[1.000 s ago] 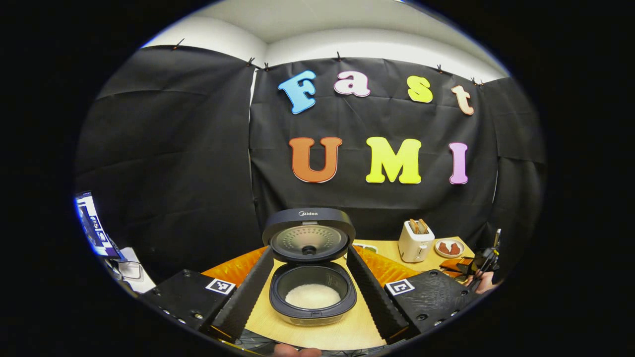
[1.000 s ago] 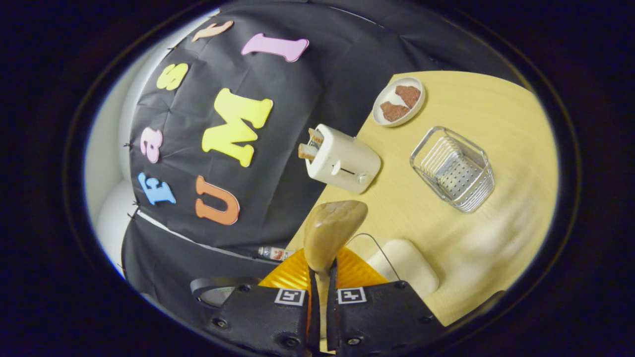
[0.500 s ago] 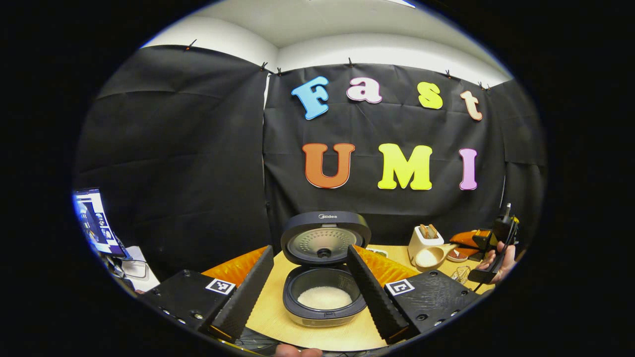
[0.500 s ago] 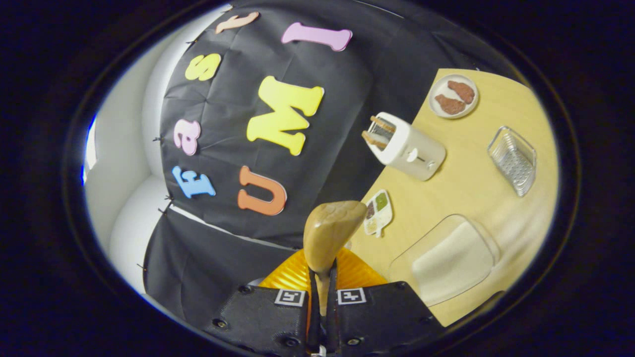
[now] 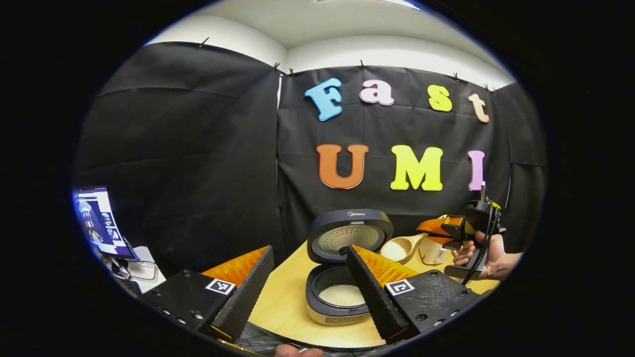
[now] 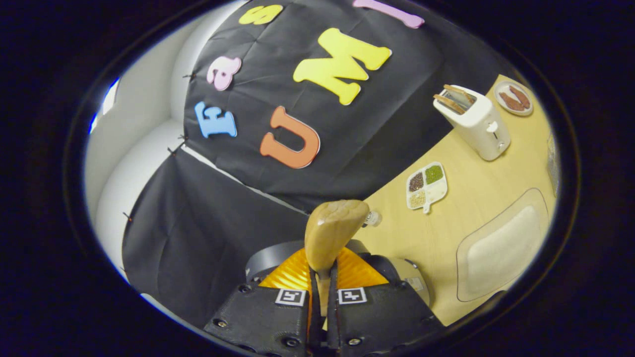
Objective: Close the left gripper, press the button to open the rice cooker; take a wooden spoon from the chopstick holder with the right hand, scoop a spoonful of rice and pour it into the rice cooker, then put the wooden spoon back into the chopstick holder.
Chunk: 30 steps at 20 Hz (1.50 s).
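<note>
— One scoop of rice sits in the spoon, level so nothing spills, just beside the cooker's raised lid.
— Grippers?
— The right gripper clamps its handle; the left gripper spreads wide, idle. The bowl's hollow probably faces away.

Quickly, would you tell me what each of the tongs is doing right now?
Left tongs: open, holding nothing.
Right tongs: shut on the wooden spoon, loaded with rice.

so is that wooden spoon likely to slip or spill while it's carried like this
The wooden spoon looks rigid, so probably no flex. The right gripper pinches only its thin handle, so it might twist. The loose rice heaped in its bowl could spill if tilted.
</note>
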### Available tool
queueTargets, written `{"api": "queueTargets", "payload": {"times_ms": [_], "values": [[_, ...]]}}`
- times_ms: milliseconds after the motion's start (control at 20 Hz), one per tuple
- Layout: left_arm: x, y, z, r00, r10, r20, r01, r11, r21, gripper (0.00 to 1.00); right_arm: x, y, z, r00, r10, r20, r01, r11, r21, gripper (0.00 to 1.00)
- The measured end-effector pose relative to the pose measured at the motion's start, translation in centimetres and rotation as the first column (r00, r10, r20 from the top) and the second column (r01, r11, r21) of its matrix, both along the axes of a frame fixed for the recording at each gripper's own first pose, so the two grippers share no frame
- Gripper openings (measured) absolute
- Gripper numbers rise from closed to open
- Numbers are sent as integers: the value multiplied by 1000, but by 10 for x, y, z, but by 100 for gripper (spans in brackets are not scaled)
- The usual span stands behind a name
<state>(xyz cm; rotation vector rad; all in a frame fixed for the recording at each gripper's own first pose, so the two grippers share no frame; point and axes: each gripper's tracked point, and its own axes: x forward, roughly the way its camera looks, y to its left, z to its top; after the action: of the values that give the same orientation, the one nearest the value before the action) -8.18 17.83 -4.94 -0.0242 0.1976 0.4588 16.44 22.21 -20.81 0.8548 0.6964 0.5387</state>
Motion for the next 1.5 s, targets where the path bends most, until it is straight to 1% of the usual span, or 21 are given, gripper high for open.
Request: {"api": "queueTargets", "payload": {"times_ms": [200,400,550,700,850,1050,1300,1350,1400,1500], "values": [[-11,23,0,999,36,15,-36,999,2,95,-9,35,-15,996,70,61,-59,986,-156,11],[-21,35,1,997,60,38,-59,998,-15,95,-15,55,-20,979,135,154,-81,946,-313,11],[-24,38,-2,998,57,40,-57,998,-12,95,-18,65,-19,954,196,229,-84,902,-423,11],[-31,46,0,997,64,48,-63,998,-14,95,-23,75,-18,919,258,297,-64,843,-534,11],[-33,49,-5,996,69,51,-68,997,-30,95,-30,91,-11,857,347,382,-31,774,-632,11],[-34,52,-9,996,63,56,-61,997,-42,95,-45,107,0,767,445,462,24,700,-714,11],[-35,55,-9,996,64,65,-61,997,-55,95,-62,121,13,610,574,546,133,605,-785,11],[-34,56,-8,996,65,68,-61,997,-57,95,-67,123,14,585,592,554,146,596,-790,10],[-34,56,-8,995,65,70,-61,996,-57,95,-71,125,14,572,600,559,147,596,-790,11],[-35,57,-5,995,65,77,-61,997,-56,95,-73,127,10,567,602,561,142,600,-787,11]]}}
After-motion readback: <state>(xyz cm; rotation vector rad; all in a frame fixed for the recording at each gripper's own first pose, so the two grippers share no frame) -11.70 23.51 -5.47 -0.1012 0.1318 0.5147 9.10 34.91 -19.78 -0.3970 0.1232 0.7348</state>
